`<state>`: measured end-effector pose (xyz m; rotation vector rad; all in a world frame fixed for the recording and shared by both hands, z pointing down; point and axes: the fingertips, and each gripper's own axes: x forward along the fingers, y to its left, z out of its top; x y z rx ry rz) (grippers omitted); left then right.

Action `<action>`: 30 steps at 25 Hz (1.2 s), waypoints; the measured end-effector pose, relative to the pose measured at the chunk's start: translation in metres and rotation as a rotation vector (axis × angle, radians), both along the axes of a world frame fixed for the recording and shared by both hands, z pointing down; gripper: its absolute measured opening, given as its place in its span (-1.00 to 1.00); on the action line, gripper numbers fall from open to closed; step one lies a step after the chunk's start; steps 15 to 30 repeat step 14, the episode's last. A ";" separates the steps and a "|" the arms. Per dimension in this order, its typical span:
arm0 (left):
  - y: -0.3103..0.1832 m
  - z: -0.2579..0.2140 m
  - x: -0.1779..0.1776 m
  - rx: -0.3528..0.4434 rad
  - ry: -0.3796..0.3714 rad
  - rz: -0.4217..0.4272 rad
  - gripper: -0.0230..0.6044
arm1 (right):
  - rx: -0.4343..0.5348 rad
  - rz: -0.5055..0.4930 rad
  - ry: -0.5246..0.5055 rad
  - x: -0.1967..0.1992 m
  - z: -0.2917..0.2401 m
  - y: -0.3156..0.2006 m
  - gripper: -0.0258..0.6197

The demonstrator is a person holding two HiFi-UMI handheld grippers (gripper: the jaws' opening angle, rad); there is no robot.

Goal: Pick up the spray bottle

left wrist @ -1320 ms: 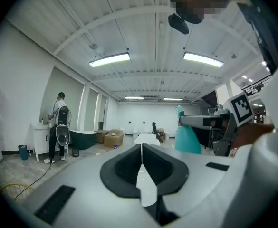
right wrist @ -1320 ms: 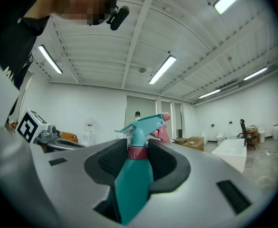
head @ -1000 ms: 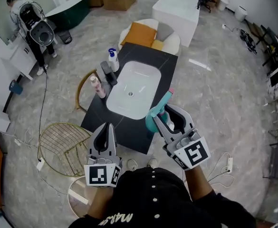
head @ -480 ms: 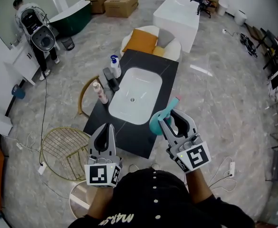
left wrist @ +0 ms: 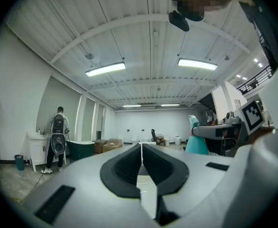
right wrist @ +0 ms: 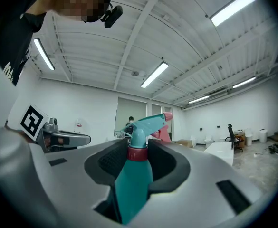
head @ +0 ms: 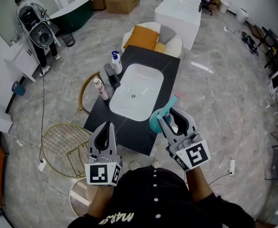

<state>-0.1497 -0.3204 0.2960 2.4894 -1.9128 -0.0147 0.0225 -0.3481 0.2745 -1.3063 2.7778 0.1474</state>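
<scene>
A teal spray bottle [right wrist: 133, 179] with a teal trigger head, a red collar and a pink nozzle sits between the jaws of my right gripper [right wrist: 138, 152], which is shut on it at the neck. In the head view the spray bottle [head: 160, 117] is held up over the near right corner of the black counter [head: 129, 134], in my right gripper [head: 169, 119]. My left gripper [head: 107, 132] is level over the counter's near edge. Its jaws are shut with nothing between them, as the left gripper [left wrist: 141, 148] view confirms.
The black counter holds a white sink basin [head: 136, 91]. Along its left edge stand a white bottle with a blue pump [head: 114, 62], a dark object [head: 110, 75] and a pink bottle [head: 100, 89]. A gold wire chair [head: 65, 148] is at left. A person [head: 32, 23] stands far left.
The right gripper and the spray bottle show no visible motion. The left gripper stayed still. The whole scene has slid a little in the head view.
</scene>
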 end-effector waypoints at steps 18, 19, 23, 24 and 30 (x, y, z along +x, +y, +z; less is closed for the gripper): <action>0.003 0.002 -0.001 -0.005 0.000 -0.004 -0.87 | -0.004 -0.024 0.028 -0.005 0.003 0.004 -0.52; 0.003 0.002 -0.001 -0.005 0.000 -0.004 -0.87 | -0.004 -0.024 0.028 -0.005 0.003 0.004 -0.52; 0.003 0.002 -0.001 -0.005 0.000 -0.004 -0.87 | -0.004 -0.024 0.028 -0.005 0.003 0.004 -0.52; 0.003 0.002 -0.001 -0.005 0.000 -0.004 -0.87 | -0.004 -0.024 0.028 -0.005 0.003 0.004 -0.52; 0.003 0.002 -0.001 -0.005 0.000 -0.004 -0.87 | -0.004 -0.024 0.028 -0.005 0.003 0.004 -0.52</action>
